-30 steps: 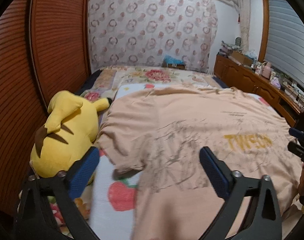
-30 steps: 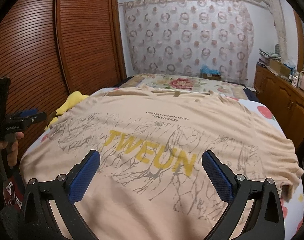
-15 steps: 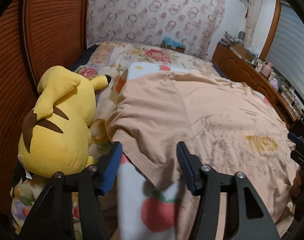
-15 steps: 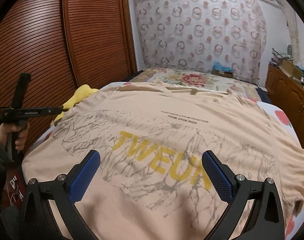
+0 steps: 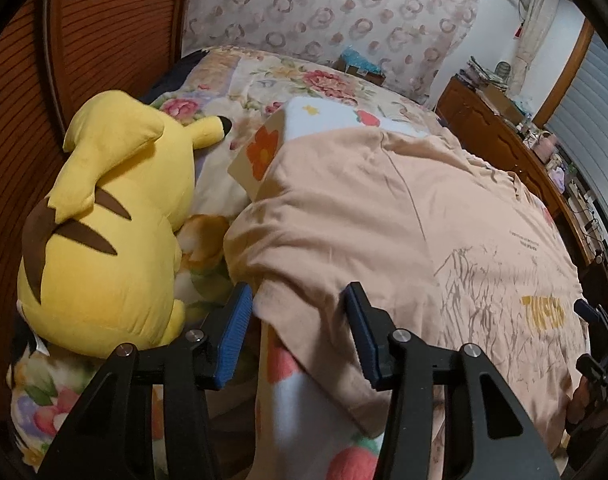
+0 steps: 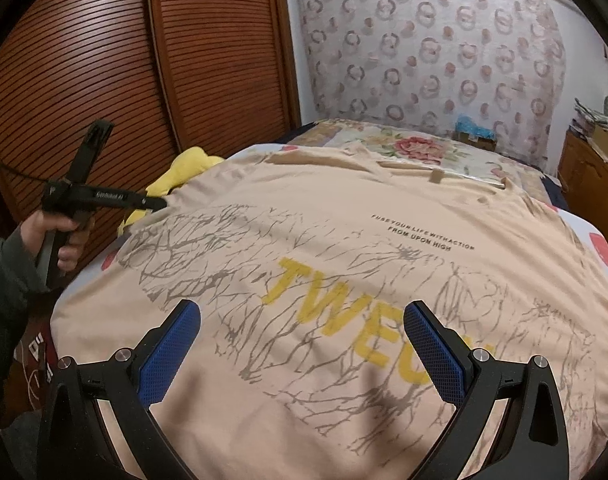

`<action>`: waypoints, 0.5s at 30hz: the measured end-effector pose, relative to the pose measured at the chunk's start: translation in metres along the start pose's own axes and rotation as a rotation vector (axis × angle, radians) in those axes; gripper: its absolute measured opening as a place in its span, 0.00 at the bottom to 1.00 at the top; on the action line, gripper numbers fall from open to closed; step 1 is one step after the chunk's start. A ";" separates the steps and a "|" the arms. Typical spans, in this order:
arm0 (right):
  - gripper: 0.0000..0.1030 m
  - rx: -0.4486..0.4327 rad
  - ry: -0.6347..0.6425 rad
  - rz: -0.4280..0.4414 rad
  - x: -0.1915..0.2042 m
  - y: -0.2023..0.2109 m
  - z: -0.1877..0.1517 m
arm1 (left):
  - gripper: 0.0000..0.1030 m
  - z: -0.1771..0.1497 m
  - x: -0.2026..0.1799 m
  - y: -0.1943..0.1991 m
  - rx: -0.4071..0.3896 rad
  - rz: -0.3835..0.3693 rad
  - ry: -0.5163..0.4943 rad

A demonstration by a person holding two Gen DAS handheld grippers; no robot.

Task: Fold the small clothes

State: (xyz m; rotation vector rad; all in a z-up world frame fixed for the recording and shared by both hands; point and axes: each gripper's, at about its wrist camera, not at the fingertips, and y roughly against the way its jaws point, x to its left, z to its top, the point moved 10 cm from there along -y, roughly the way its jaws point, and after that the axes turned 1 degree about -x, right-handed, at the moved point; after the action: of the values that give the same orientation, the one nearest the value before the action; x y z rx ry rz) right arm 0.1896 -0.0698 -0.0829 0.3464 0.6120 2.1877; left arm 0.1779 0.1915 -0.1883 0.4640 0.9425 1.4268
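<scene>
A peach T-shirt (image 6: 344, 208) with yellow lettering and a grey branch print lies spread flat on the bed. In the left wrist view its left sleeve edge (image 5: 304, 280) bunches between the blue pads of my left gripper (image 5: 297, 292). The jaws are closing around that fold, and I see no firm pinch. The right wrist view shows the same gripper (image 6: 154, 202) side-on at the shirt's left edge, held by a hand (image 6: 60, 236). My right gripper (image 6: 302, 312) hovers wide open over the shirt's lower front, nothing between its fingers. It also shows at the right edge (image 5: 592, 312).
A big yellow plush toy (image 5: 104, 232) lies just left of the shirt against louvred wooden doors (image 6: 104, 60). A strawberry-print blanket (image 5: 296, 400) lies under the shirt, with floral bedding (image 5: 304, 76) beyond. A cluttered wooden dresser (image 5: 504, 136) runs along the right.
My left gripper has swung left and dipped to the shirt's sleeve edge, its jaws narrowing from wide apart. The right gripper has drifted slightly over the shirt and stays wide open.
</scene>
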 end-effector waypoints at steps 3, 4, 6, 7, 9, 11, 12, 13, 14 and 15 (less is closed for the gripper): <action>0.99 0.007 0.018 0.000 0.004 -0.002 0.004 | 0.31 0.003 -0.002 -0.004 0.003 0.032 -0.040; 0.99 0.005 0.023 0.000 0.005 -0.002 0.005 | 0.29 0.003 -0.003 -0.004 0.004 0.045 -0.060; 0.99 0.001 0.026 0.002 0.008 -0.001 0.006 | 0.25 0.004 -0.005 -0.003 -0.003 0.073 -0.095; 0.98 0.001 0.026 0.004 0.009 0.000 0.005 | 0.17 0.005 -0.005 -0.002 -0.009 0.095 -0.112; 0.99 0.001 0.024 0.006 0.009 0.000 0.003 | 0.11 0.006 -0.007 0.002 -0.026 0.137 -0.167; 0.99 0.004 0.020 0.006 0.008 0.002 0.000 | 0.08 0.007 -0.010 0.005 -0.038 0.156 -0.200; 0.98 0.006 0.017 0.005 0.008 0.002 -0.002 | 0.08 0.009 -0.012 0.007 -0.050 0.174 -0.218; 0.99 0.008 0.015 0.004 0.006 0.001 -0.002 | 0.08 0.011 -0.013 0.009 -0.053 0.179 -0.224; 0.99 0.008 0.011 0.003 0.005 0.001 -0.003 | 0.08 0.012 -0.014 0.011 -0.056 0.178 -0.227; 0.99 0.008 0.008 0.002 0.004 0.002 -0.003 | 0.08 0.014 -0.017 0.014 -0.063 0.178 -0.236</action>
State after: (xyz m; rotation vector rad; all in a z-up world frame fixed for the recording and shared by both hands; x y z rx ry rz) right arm 0.1845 -0.0689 -0.0836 0.3430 0.6256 2.1905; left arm 0.1820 0.1805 -0.1648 0.6667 0.6774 1.5188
